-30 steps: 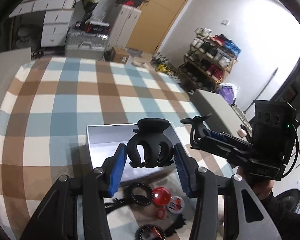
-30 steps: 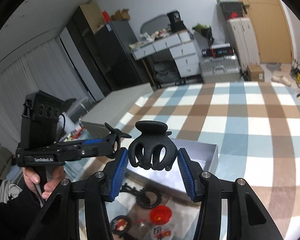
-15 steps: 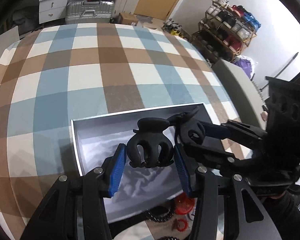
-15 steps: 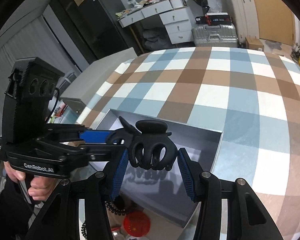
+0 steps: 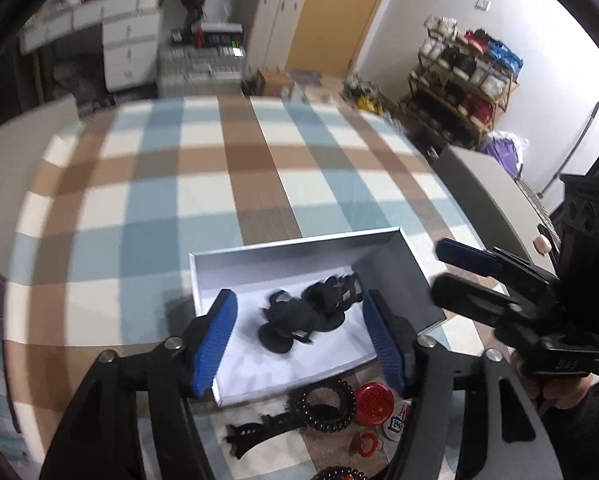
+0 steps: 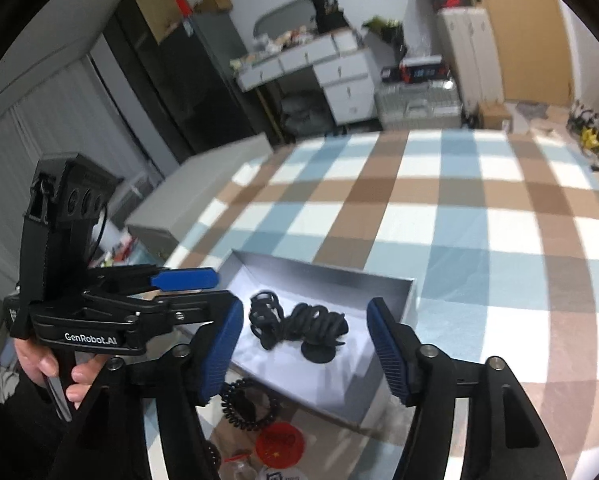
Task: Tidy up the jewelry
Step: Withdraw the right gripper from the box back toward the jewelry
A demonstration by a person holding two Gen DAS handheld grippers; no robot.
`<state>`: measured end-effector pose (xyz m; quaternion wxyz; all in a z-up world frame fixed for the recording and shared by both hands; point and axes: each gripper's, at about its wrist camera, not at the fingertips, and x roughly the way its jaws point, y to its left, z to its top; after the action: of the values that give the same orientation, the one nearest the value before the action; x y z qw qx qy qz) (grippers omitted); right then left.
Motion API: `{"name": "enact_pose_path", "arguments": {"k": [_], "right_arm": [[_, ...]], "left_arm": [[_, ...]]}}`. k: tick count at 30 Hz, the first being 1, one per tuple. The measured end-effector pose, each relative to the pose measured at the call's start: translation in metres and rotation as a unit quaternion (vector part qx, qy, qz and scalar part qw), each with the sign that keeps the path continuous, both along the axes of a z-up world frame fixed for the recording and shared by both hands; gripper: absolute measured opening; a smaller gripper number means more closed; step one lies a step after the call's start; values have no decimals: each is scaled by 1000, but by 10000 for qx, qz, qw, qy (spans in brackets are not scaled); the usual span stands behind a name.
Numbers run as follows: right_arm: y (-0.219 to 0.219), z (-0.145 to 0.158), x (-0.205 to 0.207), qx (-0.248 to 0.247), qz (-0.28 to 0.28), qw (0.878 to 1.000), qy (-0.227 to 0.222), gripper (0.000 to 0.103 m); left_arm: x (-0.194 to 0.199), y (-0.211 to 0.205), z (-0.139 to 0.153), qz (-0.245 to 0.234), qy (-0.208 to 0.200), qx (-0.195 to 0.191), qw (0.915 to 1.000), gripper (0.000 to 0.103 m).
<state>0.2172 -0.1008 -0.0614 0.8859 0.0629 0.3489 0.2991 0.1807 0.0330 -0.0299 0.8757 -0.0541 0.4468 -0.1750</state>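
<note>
Two black plastic claw hair clips (image 5: 305, 314), gripped a second ago, are now seen lying side by side inside the shallow grey white-lined cardboard box (image 5: 295, 246) on the checked blue-brown-white tablecloth (image 5: 203, 184). Left gripper (image 5: 299, 340) and right gripper (image 6: 305, 346) are spreading, nothing pinched (drop done; loose coil ties remain outside). "GenRobot.AI" is read on the left gripper's body.

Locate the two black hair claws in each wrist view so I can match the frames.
Left wrist: hair claws lie lower centre, on the white lining of the grey box, framed by the opening jaws.
Right wrist: hair claws lie lower centre, in the same box.
Shared landmark: black coil hair tie in front of the box.
</note>
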Motion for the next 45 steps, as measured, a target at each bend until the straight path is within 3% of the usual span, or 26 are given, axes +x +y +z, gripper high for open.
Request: {"name": "enact_pose_path", "arguments": {"k": [8, 15, 19, 25, 28, 30, 34, 39, 45], "right_arm": [[-10, 42, -53, 253, -208, 9939, -1052, 85], [-8, 66, -97, 152, -251, 9833, -1799, 98], [-13, 70, -117, 280, -353, 9779, -2042, 103], [-20, 70, -143, 331, -401, 9717, -2302, 103], [-23, 65, -154, 412, -424, 9709, -2321, 103], [-27, 61, -159, 492, -482, 9703, -2321, 103], [-34, 44, -167, 690, -498, 9702, -2271, 103], [-30, 17, -165, 423, -399, 9803, -1888, 103], [-23, -21, -149, -121, -446, 9907, -1284, 103]], "left_arm": [[-34, -3, 34, 391, -843, 231, 9954, 71], [-57, -13, 51, 585, -1542, 583, 9846, 82], [-68, -12, 57, 719, -1760, 573, 9801, 82], [-90, -18, 54, 912, -2062, 676, 9719, 101], [-101, -18, 52, 1062, -2250, 729, 9658, 102], [-106, -12, 48, 1195, -2248, 628, 9650, 102], [-118, 6, 28, 1439, -2130, 68, 9664, 102], [-129, 17, -2, 1842, -1963, 136, 9630, 102], [-127, 21, -44, 1966, -1231, 241, 9724, 102]]}}
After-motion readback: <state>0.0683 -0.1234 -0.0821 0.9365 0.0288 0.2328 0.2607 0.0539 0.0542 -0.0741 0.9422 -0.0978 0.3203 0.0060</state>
